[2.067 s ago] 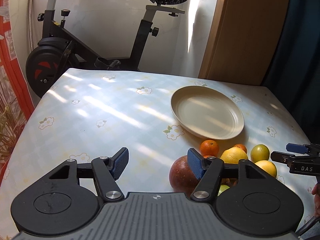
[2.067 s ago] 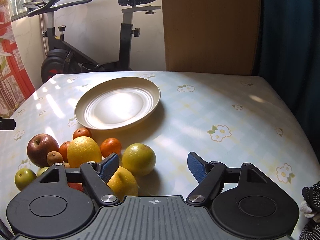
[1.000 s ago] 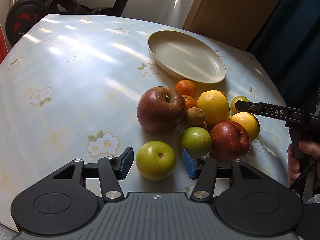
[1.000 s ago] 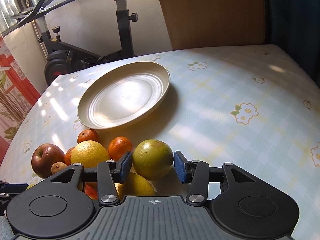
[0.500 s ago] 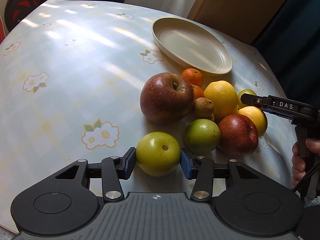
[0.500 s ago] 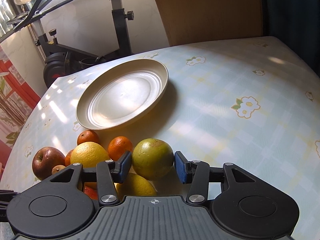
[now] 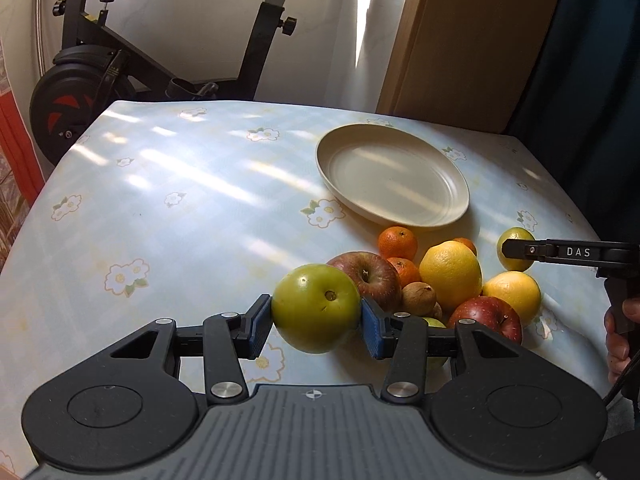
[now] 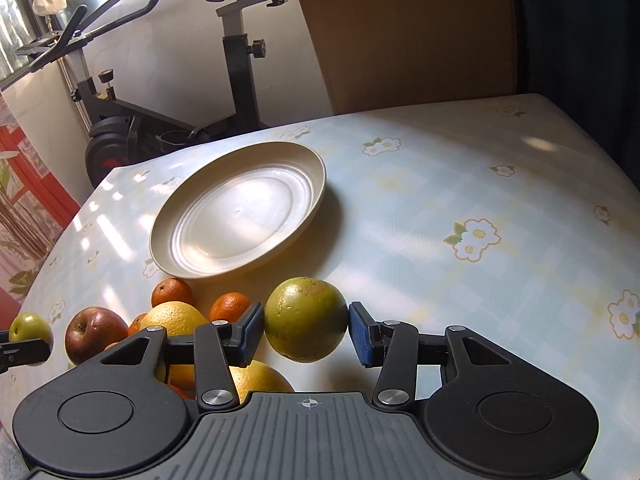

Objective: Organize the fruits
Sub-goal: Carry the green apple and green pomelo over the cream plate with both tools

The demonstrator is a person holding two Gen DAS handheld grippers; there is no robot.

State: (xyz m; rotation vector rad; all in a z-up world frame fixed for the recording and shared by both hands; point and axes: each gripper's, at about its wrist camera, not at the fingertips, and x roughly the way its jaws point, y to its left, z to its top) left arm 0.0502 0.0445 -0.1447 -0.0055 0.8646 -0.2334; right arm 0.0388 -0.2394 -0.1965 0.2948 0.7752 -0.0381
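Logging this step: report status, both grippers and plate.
Left gripper shut on round green apple. Right gripper shut on greenish-yellow citrus. Round cream plate bare, path clear.

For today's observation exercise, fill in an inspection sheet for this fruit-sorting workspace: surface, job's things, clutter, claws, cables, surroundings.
Surface: table under a floral cloth.
Job's things: empty plate; loose fruit pile beside it.
Clutter: nothing seen.
Claws: left claw shut on green apple; right claw shut on greenish citrus.
Cables: dark cord at the right edge of the left view.
Surroundings: exercise bike, wooden panel.
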